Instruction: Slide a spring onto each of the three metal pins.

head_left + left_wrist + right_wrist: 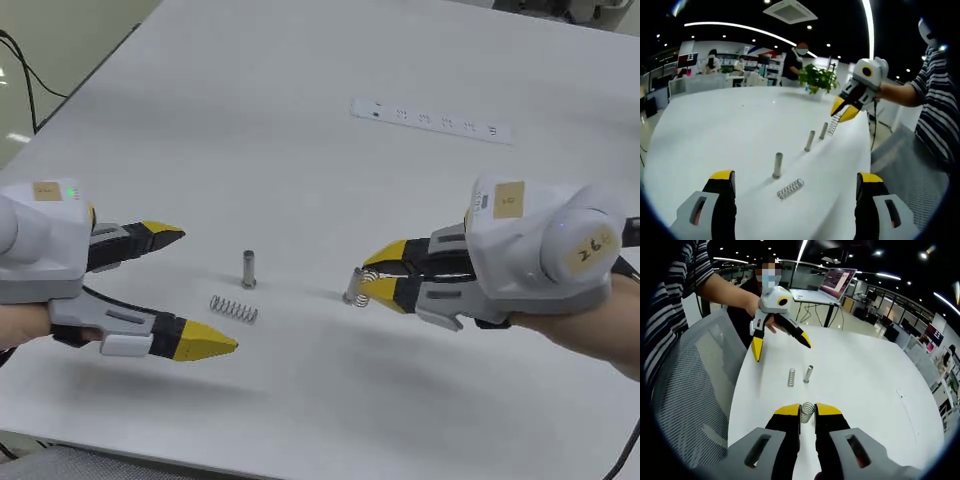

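Three short metal pins stand upright in a row on the white table: a near pin (777, 165), a middle pin (810, 141) and a far pin (823, 130). One loose spring (233, 308) (790, 188) (791, 377) lies flat beside the near pin (248, 268) (808, 374). My right gripper (372, 280) (840, 114) (807, 412) is shut on a second spring (366, 284) (834, 122) (807, 411), held close beside another pin (352, 293). My left gripper (200, 290) (794, 176) (782, 350) is open, its jaws wide apart around nothing, short of the loose spring.
A white power strip (430, 120) lies at the far side of the table (300, 90). A mesh chair (690, 390) stands off the table's near edge. A potted plant (817, 77) and a laptop (837, 282) sit beyond the table's ends.
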{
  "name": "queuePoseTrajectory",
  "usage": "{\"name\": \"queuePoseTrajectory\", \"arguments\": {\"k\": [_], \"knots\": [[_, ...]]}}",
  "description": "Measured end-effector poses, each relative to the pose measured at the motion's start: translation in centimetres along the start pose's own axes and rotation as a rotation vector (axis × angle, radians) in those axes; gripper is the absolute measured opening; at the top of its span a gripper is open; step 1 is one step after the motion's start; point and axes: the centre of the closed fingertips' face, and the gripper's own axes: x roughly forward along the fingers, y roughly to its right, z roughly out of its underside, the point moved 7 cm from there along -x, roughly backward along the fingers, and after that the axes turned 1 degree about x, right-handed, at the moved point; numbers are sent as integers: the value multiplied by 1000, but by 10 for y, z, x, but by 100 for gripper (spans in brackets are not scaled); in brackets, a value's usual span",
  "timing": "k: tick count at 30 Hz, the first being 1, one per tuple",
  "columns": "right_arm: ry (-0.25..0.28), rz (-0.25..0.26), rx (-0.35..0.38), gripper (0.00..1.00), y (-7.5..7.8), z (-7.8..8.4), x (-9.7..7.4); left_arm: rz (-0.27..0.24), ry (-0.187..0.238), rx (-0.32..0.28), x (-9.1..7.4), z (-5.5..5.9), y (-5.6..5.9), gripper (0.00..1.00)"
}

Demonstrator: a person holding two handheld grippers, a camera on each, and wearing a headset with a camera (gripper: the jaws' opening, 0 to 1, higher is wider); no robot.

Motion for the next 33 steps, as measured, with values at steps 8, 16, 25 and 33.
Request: {"name": "queuePoseTrajectory", "arguments": {"k": [8,16,25,33], "knots": [[-1,64,47,7,18,3,1,-8,6,-6,-2,1,0,98],[11,100,106,7,29,4,3,-11,6,-10,-2,2,0,98],[13,104,132,7,31,4,8,-18,14,-15,-5,2,0,98],[15,99,152,7,30,5,11,-27,22,-25,-7,3,-2,98]]}}
